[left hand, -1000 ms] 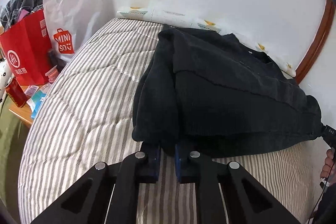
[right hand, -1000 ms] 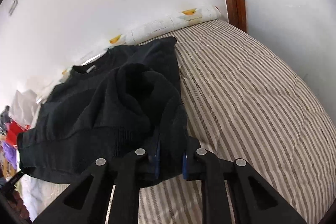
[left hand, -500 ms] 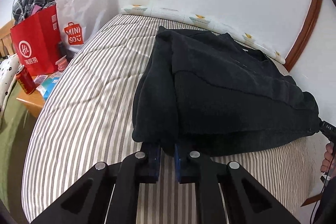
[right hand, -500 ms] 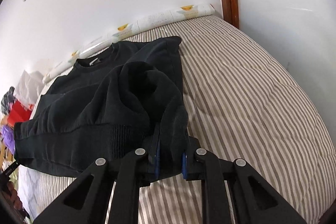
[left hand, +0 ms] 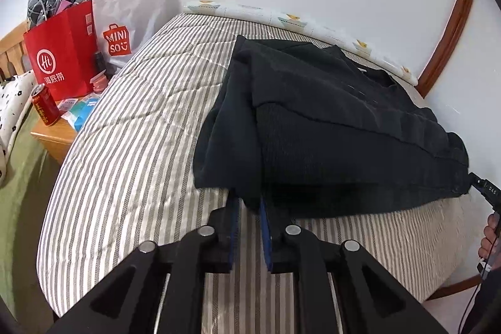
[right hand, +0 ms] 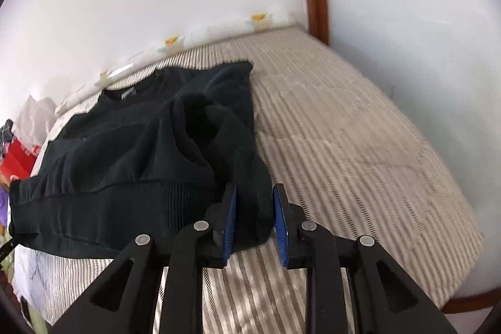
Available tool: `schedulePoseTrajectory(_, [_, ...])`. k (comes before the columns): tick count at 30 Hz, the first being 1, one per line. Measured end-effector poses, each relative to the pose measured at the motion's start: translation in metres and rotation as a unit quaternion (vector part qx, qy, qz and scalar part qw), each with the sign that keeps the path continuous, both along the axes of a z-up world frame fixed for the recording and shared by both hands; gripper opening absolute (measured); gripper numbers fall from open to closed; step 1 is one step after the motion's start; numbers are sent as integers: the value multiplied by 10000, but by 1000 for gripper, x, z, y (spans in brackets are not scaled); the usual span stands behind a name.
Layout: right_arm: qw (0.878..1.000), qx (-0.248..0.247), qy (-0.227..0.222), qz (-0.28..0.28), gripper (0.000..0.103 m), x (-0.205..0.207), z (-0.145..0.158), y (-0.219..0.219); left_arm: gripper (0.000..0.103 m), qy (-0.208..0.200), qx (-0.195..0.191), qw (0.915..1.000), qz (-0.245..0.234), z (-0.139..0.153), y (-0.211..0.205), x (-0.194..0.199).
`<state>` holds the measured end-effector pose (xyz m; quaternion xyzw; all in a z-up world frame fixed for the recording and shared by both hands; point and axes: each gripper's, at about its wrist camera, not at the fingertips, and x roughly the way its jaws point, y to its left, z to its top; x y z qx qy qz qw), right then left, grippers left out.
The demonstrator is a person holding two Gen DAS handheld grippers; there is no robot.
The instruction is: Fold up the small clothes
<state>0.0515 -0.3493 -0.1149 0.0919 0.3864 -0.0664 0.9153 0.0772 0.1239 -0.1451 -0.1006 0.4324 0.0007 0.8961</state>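
A black sweater lies on the striped mattress, sleeves folded in, its hem lifted off the bed at both near corners. My left gripper is shut on the sweater's left hem corner. In the right wrist view the sweater spreads to the left, and my right gripper has its blue pads apart, with the right hem corner hanging loosely between them. The right gripper's body shows at the far right of the left wrist view.
A red paper bag and a white MINISO bag stand left of the bed. A red can sits on a wooden bedside table. White walls and a brown door frame border the bed.
Both grippers have pulled back and risen with the hem. The right gripper's jaws have spread apart from their tight pinch on the cloth. The left gripper still pinches its corner.
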Motion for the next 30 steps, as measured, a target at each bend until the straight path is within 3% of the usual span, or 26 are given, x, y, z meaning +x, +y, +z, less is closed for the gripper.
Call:
schedulePoseTrajectory(7, [9934,-96,4,1141,31,-22,12,52,16,-288,-27,9985,-472,11,-19,-22])
schedulePoseTrajectory(10, [9883,47,261,1500,19,-13,-8,71,16,-289,19,9974,-663,11,-30,-19])
schedulePoseTrajectory(17, [9861,361,646,1488,12,9,-39,73,16,-135,-50,9966,-807,3,-34,-4])
schedulePoseTrajectory(30, [9864,301,693,1457,10,14,-36,81,16,162,-158,9959,-876,-14,-39,28])
